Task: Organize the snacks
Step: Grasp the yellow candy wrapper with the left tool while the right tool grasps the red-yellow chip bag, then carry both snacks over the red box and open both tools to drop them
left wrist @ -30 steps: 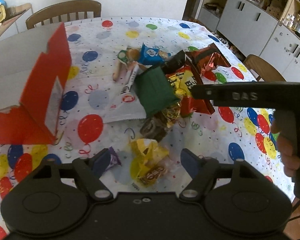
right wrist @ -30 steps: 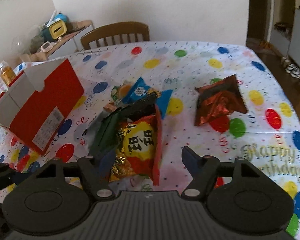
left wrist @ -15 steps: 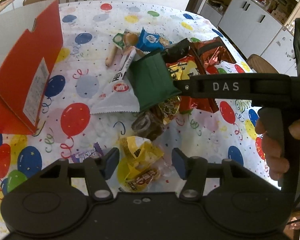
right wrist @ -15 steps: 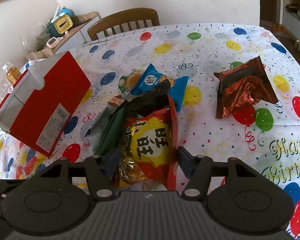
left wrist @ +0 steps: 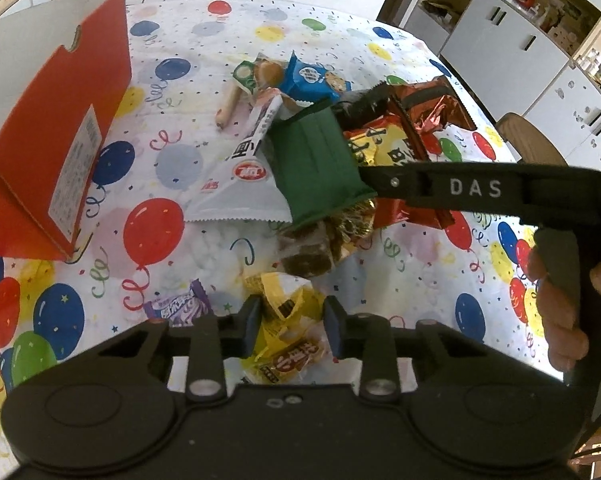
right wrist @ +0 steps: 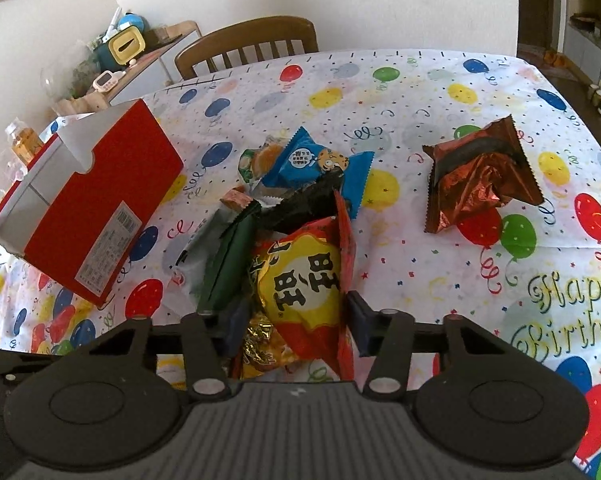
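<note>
Bench [right wrist: 440, 80] is covered by a balloon-print cloth. Red box [right wrist: 112, 208] is set open at its left side. Snack pile is heaped mid-bench: red bag [right wrist: 304, 284] on top, green pack [left wrist: 316, 168] beside it. Right gripper [right wrist: 296, 324] is closing around the red bag; pad contact seems not yet made. Left gripper [left wrist: 290, 326] is closing around the yellow wrapper [left wrist: 284, 300], apparently unpinched.

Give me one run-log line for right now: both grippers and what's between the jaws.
left gripper: jaws closing around yellow candy wrapper | right gripper: jaws closing around red-and-yellow snack bag | red box: open, no snack visible inside
</note>
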